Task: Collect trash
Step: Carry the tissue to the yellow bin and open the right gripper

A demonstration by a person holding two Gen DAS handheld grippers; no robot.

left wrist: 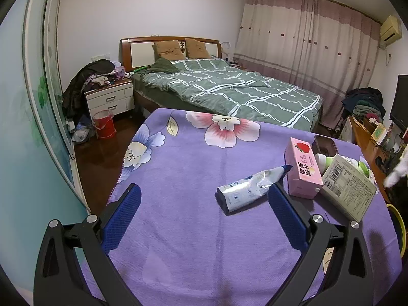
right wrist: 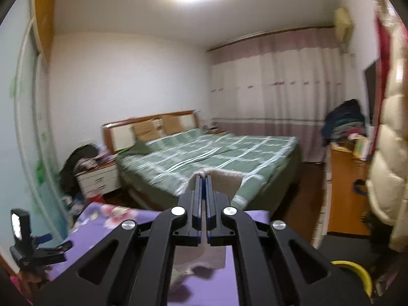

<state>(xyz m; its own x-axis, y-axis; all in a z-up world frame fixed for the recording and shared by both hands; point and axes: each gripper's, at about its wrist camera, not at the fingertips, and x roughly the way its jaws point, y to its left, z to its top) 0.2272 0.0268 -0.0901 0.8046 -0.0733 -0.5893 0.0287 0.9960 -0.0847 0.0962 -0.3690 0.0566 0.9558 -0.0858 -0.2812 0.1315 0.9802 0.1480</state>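
My right gripper (right wrist: 204, 176) is pinched tight on a soft, tan and white piece of trash (right wrist: 224, 178). It looks like a crumpled tissue or cloth, but it is blurry, so I cannot tell which. The black arms of the gripper hide its middle. One part sticks up past the tips and another part hangs under them, above the purple worktop (right wrist: 122, 225).

My left gripper (left wrist: 204, 196) has its two blue fingers (left wrist: 287, 214) wide apart, with nothing between them. It hangs over the purple flowered worktop (left wrist: 191, 224).

The pink box (left wrist: 303, 168) with a strawberry on it is my landmark. A squeezed white tube (left wrist: 248, 188) lies just to its left, with its tip touching the box. A white box (left wrist: 348, 186) with a barcode lies to its right. A white and green bottle (left wrist: 339, 163) sits behind the pink box, partly hidden by both boxes. A dark container (left wrist: 325, 144) sits behind that. A yellow rim (left wrist: 397, 221) to the right is cut off at the edge, so I cannot tell what it is.
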